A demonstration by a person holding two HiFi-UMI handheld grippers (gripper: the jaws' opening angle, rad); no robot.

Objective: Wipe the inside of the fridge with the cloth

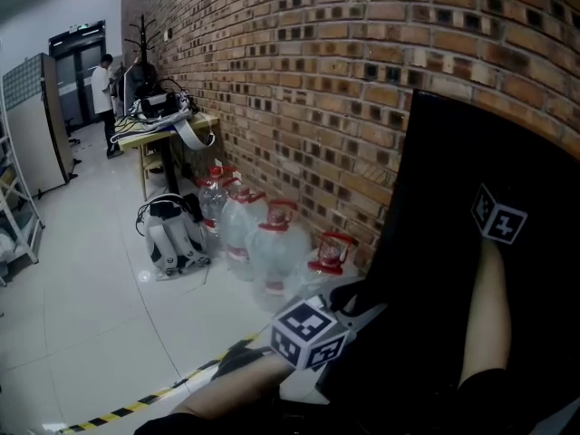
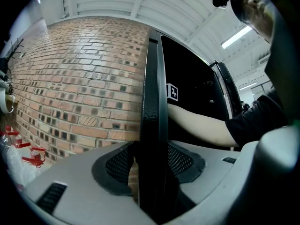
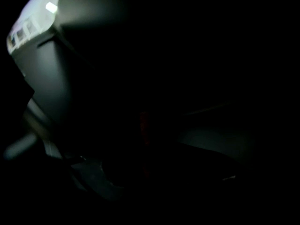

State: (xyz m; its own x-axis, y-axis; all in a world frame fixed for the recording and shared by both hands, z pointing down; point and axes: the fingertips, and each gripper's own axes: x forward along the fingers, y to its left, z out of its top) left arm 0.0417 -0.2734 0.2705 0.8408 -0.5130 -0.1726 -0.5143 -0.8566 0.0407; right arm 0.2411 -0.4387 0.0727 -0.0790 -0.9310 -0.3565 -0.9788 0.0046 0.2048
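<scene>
Although its inside shows only as darkness, the black fridge is plain to place: it stands against the brick wall at the right of the head view. The edge of its door rises upright through the middle of the left gripper view. The left gripper is clamped on that edge, one meshed pad on each side, both pressing the black slab, the jaws about half apart. The person's bare right forearm reaches past the door into the fridge, and the right gripper shows there only by its marker cube. The right gripper view is almost wholly black, with a pale surface at the upper left and a faint reddish streak near the middle. Neither the stand of those jaws nor anything between them can be made out, and the cloth cannot be found in the dark.

Beside the fridge, large clear water bottles with red caps stand in a row along the foot of the wall. A grey bag sits on the pale tiled floor near them. A strip of yellow and black tape crosses the floor at the lower left. Farther back, a cluttered table stands by the wall, with a person beyond it.
</scene>
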